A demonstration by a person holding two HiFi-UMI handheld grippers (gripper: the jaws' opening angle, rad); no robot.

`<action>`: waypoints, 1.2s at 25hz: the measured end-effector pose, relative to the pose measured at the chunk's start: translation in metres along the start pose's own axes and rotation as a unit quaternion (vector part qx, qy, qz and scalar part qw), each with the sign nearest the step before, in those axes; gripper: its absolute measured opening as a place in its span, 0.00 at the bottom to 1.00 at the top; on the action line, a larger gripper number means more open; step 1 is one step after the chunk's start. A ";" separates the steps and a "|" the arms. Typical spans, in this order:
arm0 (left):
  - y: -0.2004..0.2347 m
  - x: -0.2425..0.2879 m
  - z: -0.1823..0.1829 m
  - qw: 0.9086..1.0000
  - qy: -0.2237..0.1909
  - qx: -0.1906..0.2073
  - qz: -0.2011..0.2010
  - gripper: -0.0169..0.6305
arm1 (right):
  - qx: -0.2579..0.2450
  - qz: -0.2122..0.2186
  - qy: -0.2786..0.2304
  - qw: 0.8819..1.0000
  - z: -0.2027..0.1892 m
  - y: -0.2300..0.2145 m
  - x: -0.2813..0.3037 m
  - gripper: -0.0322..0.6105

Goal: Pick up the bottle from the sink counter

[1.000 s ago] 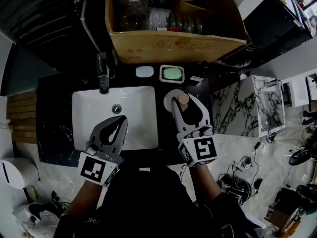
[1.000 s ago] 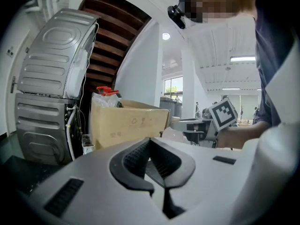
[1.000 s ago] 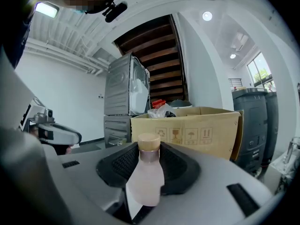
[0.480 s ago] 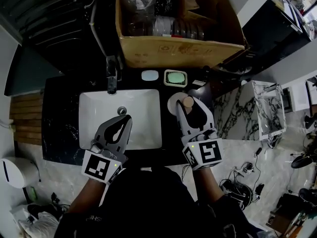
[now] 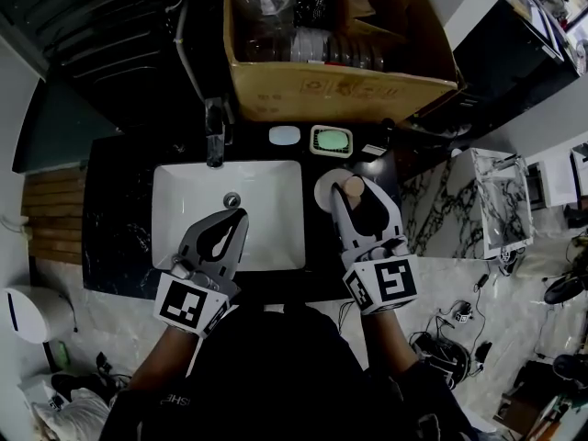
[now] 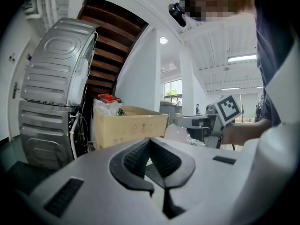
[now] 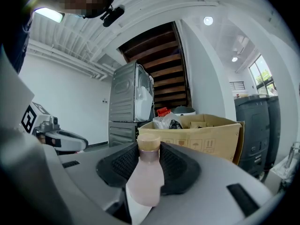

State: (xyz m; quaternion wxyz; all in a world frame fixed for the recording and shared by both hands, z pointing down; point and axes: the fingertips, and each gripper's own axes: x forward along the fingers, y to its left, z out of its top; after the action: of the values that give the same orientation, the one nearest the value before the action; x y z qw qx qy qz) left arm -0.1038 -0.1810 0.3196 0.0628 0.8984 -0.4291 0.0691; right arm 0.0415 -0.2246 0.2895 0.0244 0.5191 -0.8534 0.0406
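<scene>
A pale pink-white bottle (image 5: 350,187) with a tan cap stands between the jaws of my right gripper (image 5: 353,194), over the black counter (image 5: 119,219) just right of the sink. In the right gripper view the ribbed pads (image 7: 125,162) press on the bottle (image 7: 146,177) just below its cap, so my right gripper (image 7: 149,146) is shut on it. My left gripper (image 5: 241,213) hovers over the white sink basin (image 5: 266,191), its jaw tips together and nothing between them. The left gripper view shows the same shut left gripper (image 6: 150,140).
A black faucet (image 5: 216,134) stands behind the basin. A green soap dish (image 5: 331,141) and a small white item (image 5: 284,135) sit at the counter's back edge. A large open cardboard box (image 5: 331,90) full of items stands behind them. A marbled white cabinet (image 5: 496,200) is to the right.
The head view has drifted, so the sink and box sit further right in the picture. Both grippers keep their pose, and the right one still holds the bottle.
</scene>
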 end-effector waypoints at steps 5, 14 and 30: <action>0.000 -0.001 0.001 1.000 0.001 0.002 0.001 0.04 | -0.007 0.001 -0.002 1.000 -0.002 0.000 -0.001 0.28; 0.001 -0.001 0.000 1.000 0.002 0.004 0.003 0.04 | -0.002 0.003 0.000 1.000 -0.002 0.000 -0.001 0.28; 0.001 0.000 -0.003 1.000 0.009 0.000 0.003 0.04 | -0.002 0.005 0.000 1.000 -0.005 -0.001 0.001 0.28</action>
State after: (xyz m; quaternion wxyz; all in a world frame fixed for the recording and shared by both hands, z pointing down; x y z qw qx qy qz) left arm -0.1050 -0.1809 0.3225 0.0662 0.8964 -0.4312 0.0777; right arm 0.0420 -0.2250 0.2945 0.0252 0.5148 -0.8561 0.0389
